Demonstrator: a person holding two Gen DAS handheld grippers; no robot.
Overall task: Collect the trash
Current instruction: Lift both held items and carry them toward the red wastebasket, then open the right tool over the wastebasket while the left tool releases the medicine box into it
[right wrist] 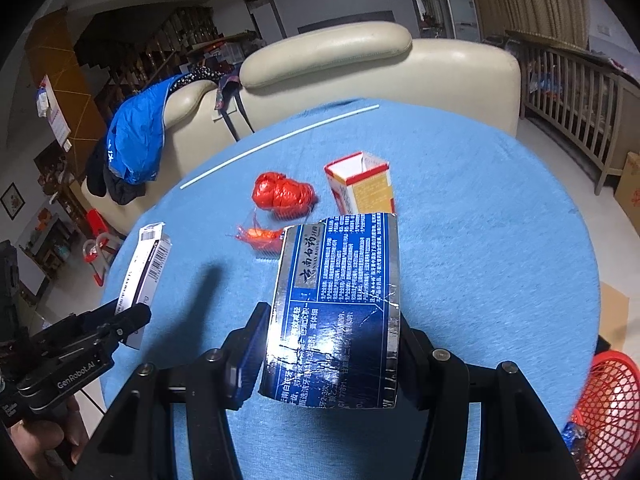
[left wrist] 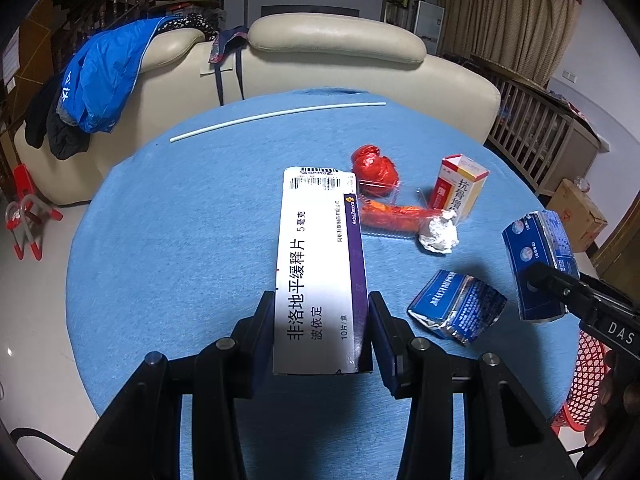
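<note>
My left gripper [left wrist: 320, 320] is shut on a long white and purple medicine box [left wrist: 320, 264], held above the blue-clothed round table [left wrist: 192, 220]. My right gripper [right wrist: 332, 340] is shut on a crumpled blue and silver carton [right wrist: 340, 300], also off the table. On the cloth lie a second crushed blue carton [left wrist: 456, 306], a foil ball [left wrist: 438, 234], a red wrapper ball [right wrist: 282, 194], an orange wrapper in a clear tray [right wrist: 260, 236], an open yellow and red box [right wrist: 360, 184] standing upright, and a long white straw [right wrist: 280, 144].
A red mesh basket [right wrist: 612, 408] sits below the table's right edge with a blue scrap beside it. A cream sofa [left wrist: 340, 64] with a blue jacket [left wrist: 100, 84] stands behind the table. A wooden crib [left wrist: 540, 132] and a cardboard box [left wrist: 580, 212] are at the right.
</note>
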